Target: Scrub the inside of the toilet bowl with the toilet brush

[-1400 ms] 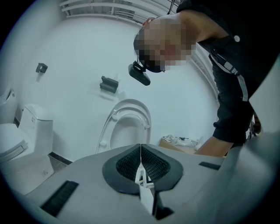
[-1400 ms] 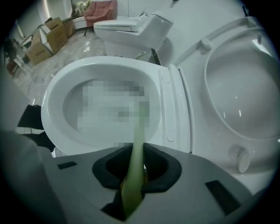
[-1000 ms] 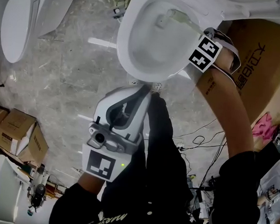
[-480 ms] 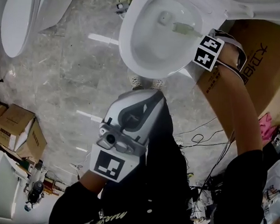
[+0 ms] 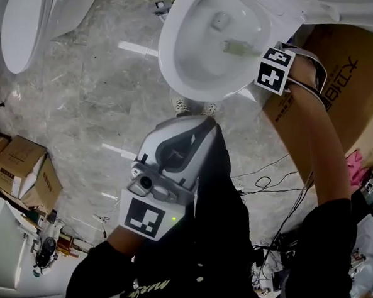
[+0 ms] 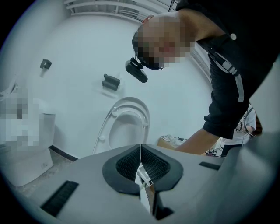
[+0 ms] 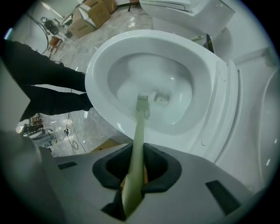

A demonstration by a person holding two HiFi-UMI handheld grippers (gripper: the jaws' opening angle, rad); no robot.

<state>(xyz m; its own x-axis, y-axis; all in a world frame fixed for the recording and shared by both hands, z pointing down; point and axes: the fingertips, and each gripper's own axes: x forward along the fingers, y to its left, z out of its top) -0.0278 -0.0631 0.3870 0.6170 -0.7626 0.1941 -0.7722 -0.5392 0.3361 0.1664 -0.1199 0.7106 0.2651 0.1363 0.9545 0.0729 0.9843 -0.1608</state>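
Observation:
The white toilet bowl sits at the top of the head view, its seat raised. My right gripper reaches over the bowl's right rim and is shut on the pale green toilet brush. The brush head lies low inside the bowl, close to the drain; from above the brush head shows right of the bowl's middle. My left gripper hangs below the bowl over the floor, its pads pressed together with nothing held.
A large cardboard box stands right of the toilet. A second toilet is at the top left, small boxes at the left, and cables lie on the marble floor. The person's black trousers fill the lower middle.
The brush head has slid from the back of the bowl toward its near right wall, and the right gripper has shifted slightly with it. The left gripper has barely moved.

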